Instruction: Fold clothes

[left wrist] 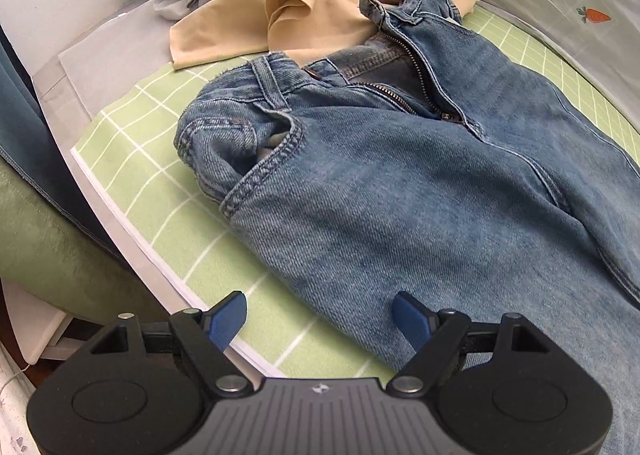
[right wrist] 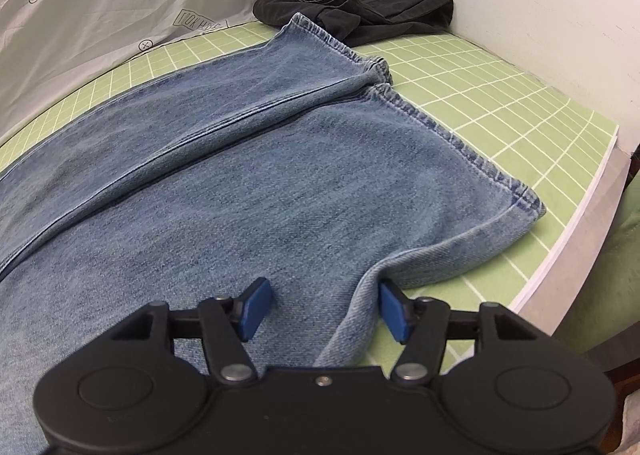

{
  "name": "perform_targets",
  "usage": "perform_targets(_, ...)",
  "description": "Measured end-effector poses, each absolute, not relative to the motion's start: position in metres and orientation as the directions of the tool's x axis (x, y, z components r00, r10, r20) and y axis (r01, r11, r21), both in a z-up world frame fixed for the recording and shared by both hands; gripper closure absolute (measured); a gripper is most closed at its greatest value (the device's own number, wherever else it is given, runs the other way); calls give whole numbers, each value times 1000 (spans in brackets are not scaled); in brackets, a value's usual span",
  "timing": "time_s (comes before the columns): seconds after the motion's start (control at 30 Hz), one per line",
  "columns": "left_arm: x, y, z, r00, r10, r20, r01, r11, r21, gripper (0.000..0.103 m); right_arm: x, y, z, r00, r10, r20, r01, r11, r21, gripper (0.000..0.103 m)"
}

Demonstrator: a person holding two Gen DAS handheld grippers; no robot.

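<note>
We see blue jeans (left wrist: 400, 183) spread across the green checked mat (left wrist: 132, 159), filling the centre of both views. Our left gripper (left wrist: 320, 321) hangs with jaws apart and empty at bottom centre. Our right gripper (right wrist: 324, 307) has a raised fold of denim between its jaws; whether the pads press it we cannot tell.
</note>
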State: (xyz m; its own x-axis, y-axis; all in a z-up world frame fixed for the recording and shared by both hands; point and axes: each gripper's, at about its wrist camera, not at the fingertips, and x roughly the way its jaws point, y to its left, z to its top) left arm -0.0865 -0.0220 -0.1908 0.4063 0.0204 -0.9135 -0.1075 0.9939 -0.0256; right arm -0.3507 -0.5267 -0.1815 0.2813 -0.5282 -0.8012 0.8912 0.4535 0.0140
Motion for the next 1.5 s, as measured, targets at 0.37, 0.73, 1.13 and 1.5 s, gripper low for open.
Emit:
perform_targets(0.37, -51, -5, -195, 405, 9, -914, -117, 992, -42, 21, -350, -522, -183, 245, -555, -795, 919, 394, 8, 35)
perform_targets(0.73, -33, 9, -197, 412, -22, -911, -114, 991, -75, 14, -347, -519, -184, 199, -577, -792, 949, 316, 8, 24)
perform_targets(1.13, -22, 9, -196, 443, -45, -895, -91, 991, -95, 28, -336, -520, -182, 202, -595, -778, 946, 325, -3, 51)
perform_targets(1.5, -32, -17, -153, 527, 1, -850, -49, 998, -29, 88, -328, -521, -163, 150, -638, -755, 956, 288, -53, 95)
